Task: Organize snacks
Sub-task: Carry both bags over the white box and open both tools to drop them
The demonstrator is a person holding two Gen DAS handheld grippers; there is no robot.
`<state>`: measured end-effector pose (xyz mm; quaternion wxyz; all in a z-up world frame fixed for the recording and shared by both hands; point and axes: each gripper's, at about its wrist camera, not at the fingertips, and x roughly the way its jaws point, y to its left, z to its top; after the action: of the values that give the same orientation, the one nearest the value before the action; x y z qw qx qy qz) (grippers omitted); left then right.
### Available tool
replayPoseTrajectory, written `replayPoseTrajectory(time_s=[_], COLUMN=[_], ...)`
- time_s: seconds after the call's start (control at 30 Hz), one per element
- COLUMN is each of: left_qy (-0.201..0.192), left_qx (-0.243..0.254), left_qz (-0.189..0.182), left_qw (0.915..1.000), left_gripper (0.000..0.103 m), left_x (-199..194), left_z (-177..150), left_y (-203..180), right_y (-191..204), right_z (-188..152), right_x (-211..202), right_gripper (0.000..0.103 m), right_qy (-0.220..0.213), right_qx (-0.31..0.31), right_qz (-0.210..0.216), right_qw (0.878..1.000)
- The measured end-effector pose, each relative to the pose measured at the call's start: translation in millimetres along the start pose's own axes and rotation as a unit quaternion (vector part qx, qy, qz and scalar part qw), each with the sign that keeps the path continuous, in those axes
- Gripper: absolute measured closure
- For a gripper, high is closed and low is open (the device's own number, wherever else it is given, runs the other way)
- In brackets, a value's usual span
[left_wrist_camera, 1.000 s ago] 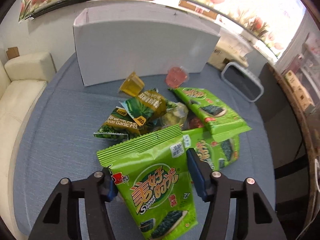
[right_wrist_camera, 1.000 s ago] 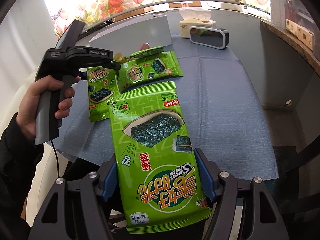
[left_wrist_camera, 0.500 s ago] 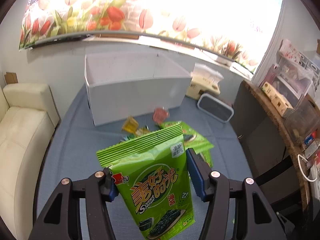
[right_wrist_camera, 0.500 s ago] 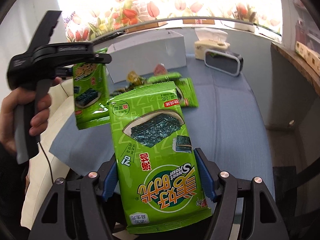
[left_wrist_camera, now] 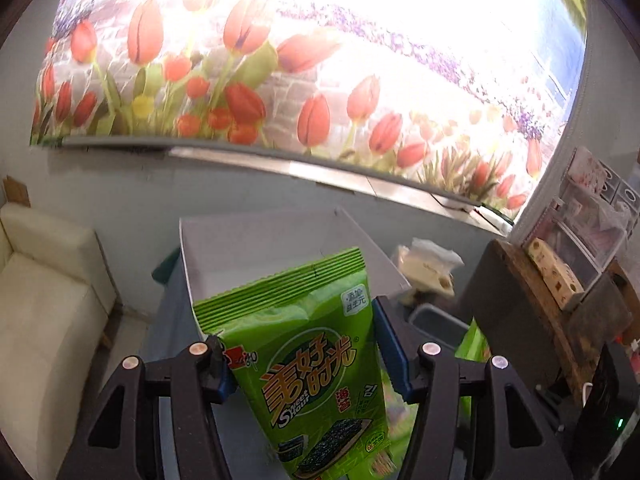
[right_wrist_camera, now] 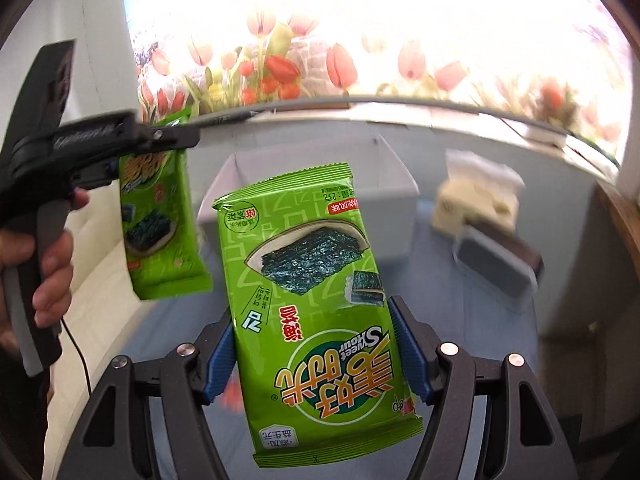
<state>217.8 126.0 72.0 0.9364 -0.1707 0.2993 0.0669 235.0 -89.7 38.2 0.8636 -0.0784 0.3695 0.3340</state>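
Observation:
My left gripper (left_wrist_camera: 298, 344) is shut on a green seaweed snack pack (left_wrist_camera: 308, 356), held upright in the air before the open white box (left_wrist_camera: 256, 248). My right gripper (right_wrist_camera: 316, 346) is shut on a second green seaweed pack (right_wrist_camera: 312, 300), printed side up and upside down, also lifted. In the right wrist view the left gripper (right_wrist_camera: 160, 148) shows at upper left, held by a hand (right_wrist_camera: 52, 268), with its seaweed pack (right_wrist_camera: 158, 232) hanging below its fingers. The white box (right_wrist_camera: 392, 196) stands behind both packs. The snack pile on the table is hidden.
A blue-grey cloth covers the table (right_wrist_camera: 460, 320). A tissue box (right_wrist_camera: 476, 196) and a grey-rimmed black case (right_wrist_camera: 496, 268) lie right of the box. A cream sofa (left_wrist_camera: 44, 312) is at left, a wooden shelf (left_wrist_camera: 532, 280) at right, a tulip mural (left_wrist_camera: 280, 80) behind.
Both grippers have risen with their packs and tilted up toward the white box. The snack pile has dropped out of view, and the mural now fills the upper views.

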Motion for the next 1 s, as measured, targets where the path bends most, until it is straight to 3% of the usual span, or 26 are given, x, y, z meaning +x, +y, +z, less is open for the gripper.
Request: replayPoseTrajectory(time_s=[0.13, 0.27, 0.4, 0.6, 0.63, 0.67, 0.7, 0.8, 1.0], left_qy=[-0.002, -0.006, 0.002, 0.038, 0.044, 0.043, 0.036, 0.035, 0.037], left_qx=[0.000, 0.014, 0.019, 0.019, 0.020, 0.021, 0.020, 0.019, 0.035], left_qz=[-0.008, 0.006, 0.029, 0.036, 0.032, 0.038, 0.048, 0.058, 0.059], left_qw=[1.0000, 0.9999, 0.9994, 0.9984, 0.9983, 0.9981, 0.9980, 0.9975, 0.9970], left_gripper=[0.040, 0.040, 0.040, 0.038, 0.031, 0.011, 0.000, 0.000, 0.000], left_x=[32, 67, 101, 134, 136, 139, 140, 140, 128], left_z=[44, 78, 92, 88, 86, 86, 86, 84, 73], left_y=[16, 29, 42, 57, 59, 61, 63, 71, 68], right_y=[-16, -26, -33, -31, -30, -29, -27, -23, -22], right_z=[59, 112, 141, 152, 153, 154, 155, 155, 146], right_x=[39, 83, 122, 163, 166, 168, 169, 167, 160], right_gripper=[0.030, 0.029, 0.029, 0.028, 0.026, 0.023, 0.014, 0.001, 0.001], right_qy=[0.004, 0.013, 0.026, 0.048, 0.047, 0.041, 0.035, 0.026, 0.022], right_qx=[0.018, 0.016, 0.031, 0.020, 0.016, 0.013, 0.010, 0.001, -0.005], right_qz=[-0.002, -0.015, -0.014, -0.016, -0.015, -0.013, -0.012, -0.027, -0.033], right_qw=[1.000, 1.000, 0.999, 0.999, 0.999, 0.999, 0.999, 0.999, 0.999])
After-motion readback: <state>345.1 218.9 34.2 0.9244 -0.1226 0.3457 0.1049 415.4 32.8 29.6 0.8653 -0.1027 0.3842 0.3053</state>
